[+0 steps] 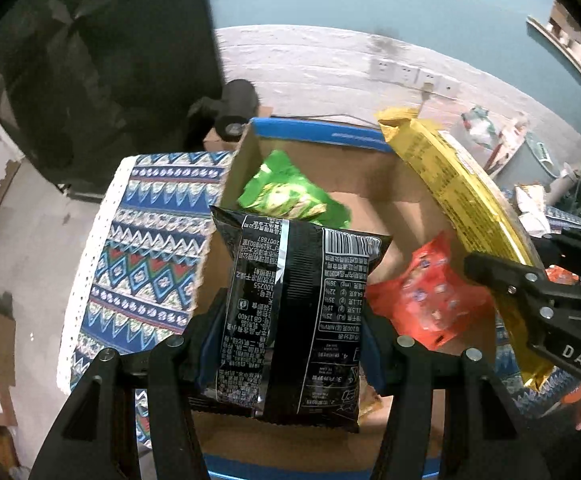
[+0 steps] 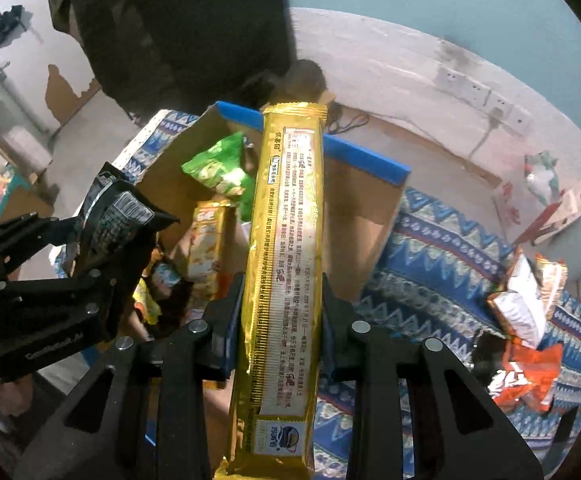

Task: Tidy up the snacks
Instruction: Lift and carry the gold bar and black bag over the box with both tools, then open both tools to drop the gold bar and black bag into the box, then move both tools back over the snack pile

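Two grippers: both clamped on packets above the box.
Left gripper [image 1: 290,344]: pinches black snack bag [image 1: 296,312], white print and barcode facing the camera.
Right gripper [image 2: 280,320]: pinches long gold packet [image 2: 286,248], pointing to 12 o'clock.
Cardboard box [image 1: 374,200]: blue-rimmed, on patterned cloth [image 1: 150,248]; holds green bag [image 1: 290,194] at 12 o'clock, red bag [image 1: 430,296] at 3 o'clock.
Loose packets [image 2: 526,320]: on the cloth at 3 o'clock in the right view.

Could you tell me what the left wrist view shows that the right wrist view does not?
Only the left wrist view shows the red-orange snack bag inside the box. Only the right wrist view shows loose orange-and-white snack packets on the patterned blue cloth. Both share the blue-rimmed cardboard box, green snack bag, black snack bag and long yellow packet.
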Demonstrator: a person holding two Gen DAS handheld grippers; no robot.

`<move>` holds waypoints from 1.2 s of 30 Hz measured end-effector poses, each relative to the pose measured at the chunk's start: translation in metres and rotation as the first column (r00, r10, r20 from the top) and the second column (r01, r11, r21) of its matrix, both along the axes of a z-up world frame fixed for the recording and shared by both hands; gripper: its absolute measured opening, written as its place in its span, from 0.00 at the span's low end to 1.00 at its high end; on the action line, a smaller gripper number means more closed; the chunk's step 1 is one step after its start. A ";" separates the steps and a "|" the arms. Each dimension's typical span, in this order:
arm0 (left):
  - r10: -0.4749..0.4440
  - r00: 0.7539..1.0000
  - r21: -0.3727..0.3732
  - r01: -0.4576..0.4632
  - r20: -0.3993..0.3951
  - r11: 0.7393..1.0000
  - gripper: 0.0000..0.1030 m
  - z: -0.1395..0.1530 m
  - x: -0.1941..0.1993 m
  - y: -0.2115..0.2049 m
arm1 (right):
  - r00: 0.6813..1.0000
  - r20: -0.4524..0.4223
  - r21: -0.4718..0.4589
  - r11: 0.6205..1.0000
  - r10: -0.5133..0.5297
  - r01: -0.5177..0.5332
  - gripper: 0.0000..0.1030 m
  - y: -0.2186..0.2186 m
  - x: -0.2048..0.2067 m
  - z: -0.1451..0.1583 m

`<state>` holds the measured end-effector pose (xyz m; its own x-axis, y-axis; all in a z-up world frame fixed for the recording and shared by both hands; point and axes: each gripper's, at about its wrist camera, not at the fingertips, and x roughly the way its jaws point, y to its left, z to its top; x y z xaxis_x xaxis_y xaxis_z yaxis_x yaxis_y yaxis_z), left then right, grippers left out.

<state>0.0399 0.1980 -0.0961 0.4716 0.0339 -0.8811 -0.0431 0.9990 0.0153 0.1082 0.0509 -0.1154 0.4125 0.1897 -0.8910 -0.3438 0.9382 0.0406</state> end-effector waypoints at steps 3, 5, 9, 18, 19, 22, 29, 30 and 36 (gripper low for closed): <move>0.020 1.000 0.011 -0.020 -0.018 1.000 0.57 -0.004 0.000 0.006 | 1.000 -0.020 0.014 1.000 0.010 -0.010 0.30 0.005 0.001 -0.004; 0.032 0.999 0.013 -0.032 -0.027 0.999 0.57 -0.006 0.000 0.009 | 0.999 -0.034 0.022 1.000 0.014 -0.013 0.30 0.006 0.002 -0.007; 0.022 0.999 0.028 -0.021 -0.031 0.999 0.62 -0.004 0.001 0.005 | 0.999 -0.034 0.052 0.999 0.009 -0.007 0.31 0.004 0.000 -0.004; -0.024 1.000 0.061 0.025 -0.009 0.998 0.71 0.003 -0.001 -0.013 | 0.998 -0.013 0.077 0.995 -0.059 0.060 0.50 -0.017 -0.005 0.012; -0.030 0.999 0.056 0.031 -0.009 0.998 0.71 0.003 -0.001 -0.015 | 0.997 -0.011 0.077 0.994 -0.070 0.071 0.52 -0.020 -0.006 0.014; -0.048 0.999 0.028 0.049 -0.009 0.998 0.71 0.005 -0.001 -0.023 | 0.995 -0.004 0.056 0.993 -0.104 0.104 0.62 -0.030 -0.009 0.016; -0.101 0.995 0.012 0.101 0.007 0.995 0.72 0.009 -0.004 -0.051 | 0.981 -0.007 0.009 0.981 -0.192 0.192 0.63 -0.067 -0.016 0.013; -0.114 0.993 0.006 0.114 0.007 0.993 0.72 0.009 -0.004 -0.056 | 0.979 -0.009 0.003 0.979 -0.205 0.205 0.63 -0.073 -0.017 0.012; -0.172 0.985 0.017 0.172 0.020 0.985 0.74 0.013 -0.007 -0.085 | 0.964 -0.022 -0.023 0.964 -0.266 0.265 0.63 -0.107 -0.026 0.006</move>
